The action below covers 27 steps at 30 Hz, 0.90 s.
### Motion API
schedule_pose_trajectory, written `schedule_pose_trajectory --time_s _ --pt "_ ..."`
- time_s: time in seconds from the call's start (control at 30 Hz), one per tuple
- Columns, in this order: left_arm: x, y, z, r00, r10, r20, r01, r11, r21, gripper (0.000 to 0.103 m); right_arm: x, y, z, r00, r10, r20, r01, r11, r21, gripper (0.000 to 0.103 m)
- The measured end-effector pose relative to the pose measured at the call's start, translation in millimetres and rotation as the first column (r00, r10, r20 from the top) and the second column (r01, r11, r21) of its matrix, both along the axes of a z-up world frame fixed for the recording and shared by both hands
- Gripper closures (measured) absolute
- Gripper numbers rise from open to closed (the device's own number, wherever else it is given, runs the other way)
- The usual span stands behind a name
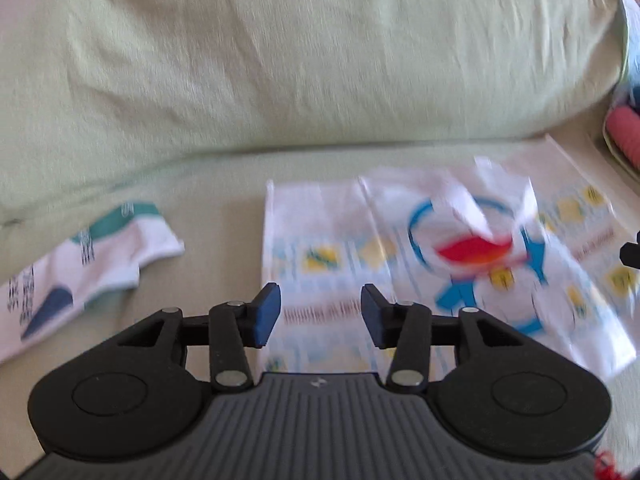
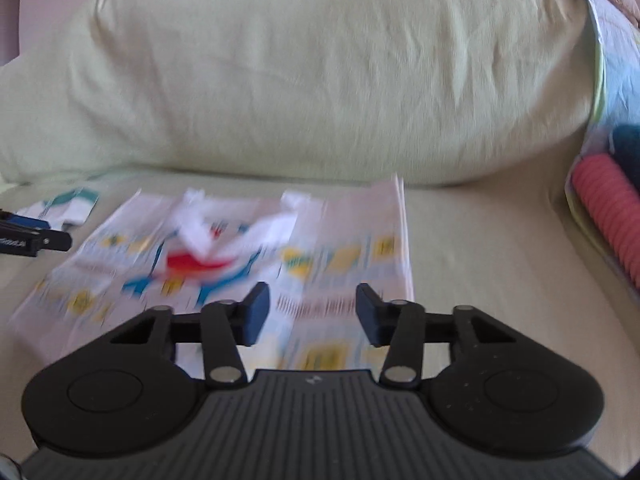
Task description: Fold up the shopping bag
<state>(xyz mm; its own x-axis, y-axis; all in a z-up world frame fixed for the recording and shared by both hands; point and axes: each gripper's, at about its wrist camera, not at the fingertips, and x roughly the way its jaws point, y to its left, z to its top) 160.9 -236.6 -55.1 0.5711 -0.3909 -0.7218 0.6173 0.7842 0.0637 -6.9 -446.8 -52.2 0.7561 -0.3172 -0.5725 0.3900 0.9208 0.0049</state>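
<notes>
The shopping bag [image 1: 440, 256] lies flat on the bed, white plastic with a blue cartoon figure, a red mouth and yellow squares. Its white handles [image 1: 464, 204] lie crumpled across its middle. My left gripper [image 1: 320, 312] hovers open over the bag's left part, with nothing between its blue pads. In the right wrist view the bag [image 2: 240, 256] is blurred. My right gripper [image 2: 312, 312] stands open over the bag's right part near its right edge, and its pads are empty too. The left gripper's fingers [image 2: 36, 240] show at the left edge of that view.
A large pale green pillow [image 1: 320, 60] lies behind the bag. A second white bag with teal and blue print [image 1: 80, 264] lies to the left. A pink ribbed roll [image 2: 612, 220] and a teal item [image 2: 628, 148] sit at the right on the green bedsheet [image 2: 480, 260].
</notes>
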Motion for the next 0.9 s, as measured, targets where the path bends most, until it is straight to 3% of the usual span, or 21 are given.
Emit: schedule_pose_trajectory --time_s 0.1,0.2,0.3,0.4,0.6,0.73,0.8,0.9 --pt "-0.6 -3.5 -18.4 0.998 0.058 -0.017 -0.057 0.997 0.051 0.05 -10.7 -1.2 -28.0 0.995 -0.03 -0.1 0.037 0.997 0.068 0.07" --pt "-5.7 -5.5 -0.5 0.994 0.107 -0.024 -0.105 0.99 0.09 0.051 -13.3 3.8 -20.1 0.991 -0.043 -0.125 0.048 0.998 0.037 0.07" --pt "-28.4 7.3 28.8 0.99 0.141 -0.004 -0.14 0.988 0.061 0.047 -28.0 8.8 6.6 0.996 -0.068 -0.057 0.073 0.993 0.094 0.069" --pt "-61.5 29.9 59.3 0.983 0.182 0.013 -0.182 0.983 0.038 0.039 -48.1 22.8 25.6 0.996 -0.091 -0.003 0.091 0.988 0.129 0.057" --pt "-118.8 74.4 80.6 0.976 0.215 0.021 -0.216 0.976 0.029 0.033 -93.3 58.1 36.9 0.995 -0.1 0.022 0.092 0.967 0.239 0.041" --pt "-148.2 93.0 93.7 0.977 0.212 0.026 -0.212 0.977 0.015 0.032 -113.3 75.1 50.5 0.995 -0.095 0.031 0.085 0.968 0.237 0.037" --pt "-161.9 100.0 103.3 0.978 0.203 0.038 -0.203 0.979 -0.006 0.031 -126.6 83.4 64.8 0.993 -0.102 0.064 0.085 0.97 0.229 0.028" --pt "-179.2 105.3 115.4 0.984 0.174 0.049 -0.172 0.984 -0.046 0.027 -142.5 95.1 83.3 0.988 -0.119 0.099 0.096 0.974 0.207 0.023"
